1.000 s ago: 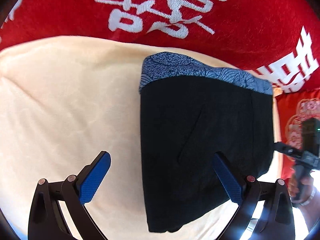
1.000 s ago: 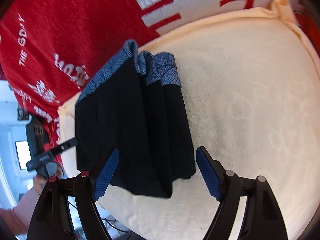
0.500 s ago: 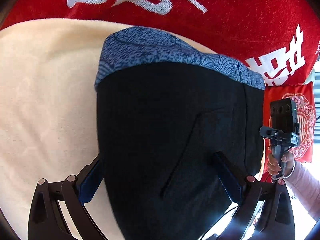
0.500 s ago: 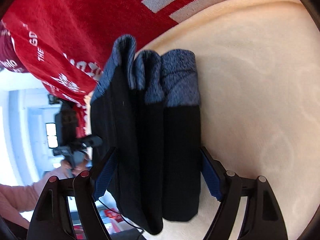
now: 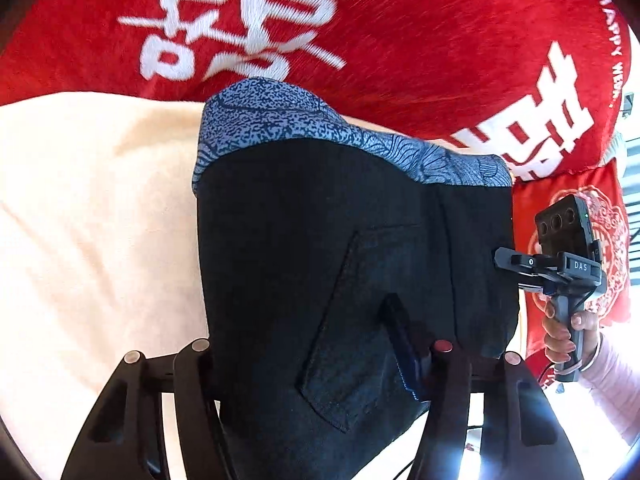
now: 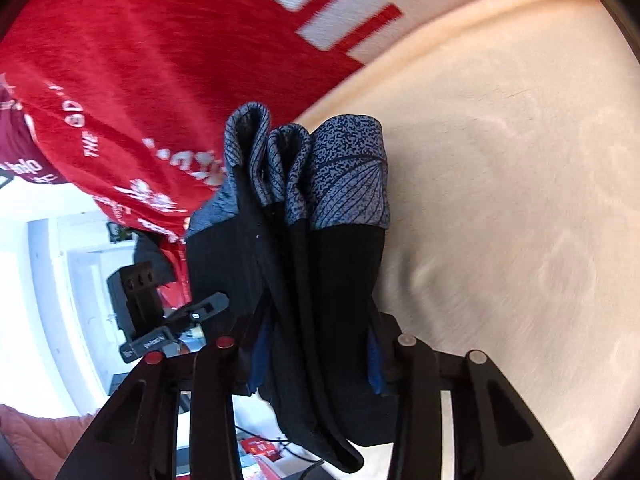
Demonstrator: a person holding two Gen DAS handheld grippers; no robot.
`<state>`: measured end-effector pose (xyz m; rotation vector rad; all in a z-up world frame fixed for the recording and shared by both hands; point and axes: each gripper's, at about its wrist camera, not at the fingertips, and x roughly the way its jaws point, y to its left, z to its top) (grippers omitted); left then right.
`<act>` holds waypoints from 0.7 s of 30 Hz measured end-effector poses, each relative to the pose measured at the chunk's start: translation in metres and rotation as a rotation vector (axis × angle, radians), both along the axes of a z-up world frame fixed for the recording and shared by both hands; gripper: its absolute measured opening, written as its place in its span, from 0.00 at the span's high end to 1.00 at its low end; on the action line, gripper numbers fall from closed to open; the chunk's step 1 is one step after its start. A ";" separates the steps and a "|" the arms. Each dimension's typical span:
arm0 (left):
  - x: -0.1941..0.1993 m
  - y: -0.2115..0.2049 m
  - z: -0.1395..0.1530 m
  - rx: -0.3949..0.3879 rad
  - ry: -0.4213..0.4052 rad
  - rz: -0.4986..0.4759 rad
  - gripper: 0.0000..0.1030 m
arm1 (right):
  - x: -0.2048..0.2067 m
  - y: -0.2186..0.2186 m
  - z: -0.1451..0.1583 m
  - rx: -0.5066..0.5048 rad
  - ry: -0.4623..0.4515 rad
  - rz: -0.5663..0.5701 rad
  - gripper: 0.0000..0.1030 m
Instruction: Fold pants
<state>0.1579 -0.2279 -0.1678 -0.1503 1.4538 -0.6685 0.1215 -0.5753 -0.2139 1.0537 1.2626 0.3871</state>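
1. The pants point(image 5: 320, 264) are already a compact, stacked bundle; black cloth with a blue patterned waistband point(image 5: 320, 128) at the far end, lying on the cream blanket point(image 5: 88, 208) close beside the red blanket point(image 5: 400, 40) with white characters.
2. From the right wrist view the bundle point(image 6: 312, 264) shows at least three layers side by side at the waistband point(image 6: 344, 176) — so most of the folding looks done.
3. The left gripper point(image 5: 304, 364) has its jaws closing on the near end of the pants; the cloth fills the gap and hides the left pad, while the right pad lies on top of the fabric; it looks like a grip taking hold.
4. The right gripper point(image 6: 316, 356) is likewise closing with the folded layers between its jaws; both blue pads sit against the sides of the bundle, pinching it.
5. The near end of the bundle hangs past the blanket's edge in the right wrist view; its lower tip droops loosely.
6. What is left, as I judge it — at most one last fold or a shift onto the cream blanket, then tidying and letting go; whether another fold is meant I cannot tell.
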 end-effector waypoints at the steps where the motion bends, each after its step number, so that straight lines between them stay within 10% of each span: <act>1: -0.007 0.005 0.010 0.004 -0.006 -0.001 0.39 | -0.004 0.005 0.006 0.004 -0.007 0.009 0.59; 12: -0.087 0.071 0.033 0.070 0.017 0.048 0.39 | -0.083 0.083 0.018 0.078 0.020 0.022 0.59; 21: -0.105 0.115 -0.010 0.185 0.033 0.086 0.20 | -0.124 0.108 -0.005 -0.152 0.188 -0.048 0.35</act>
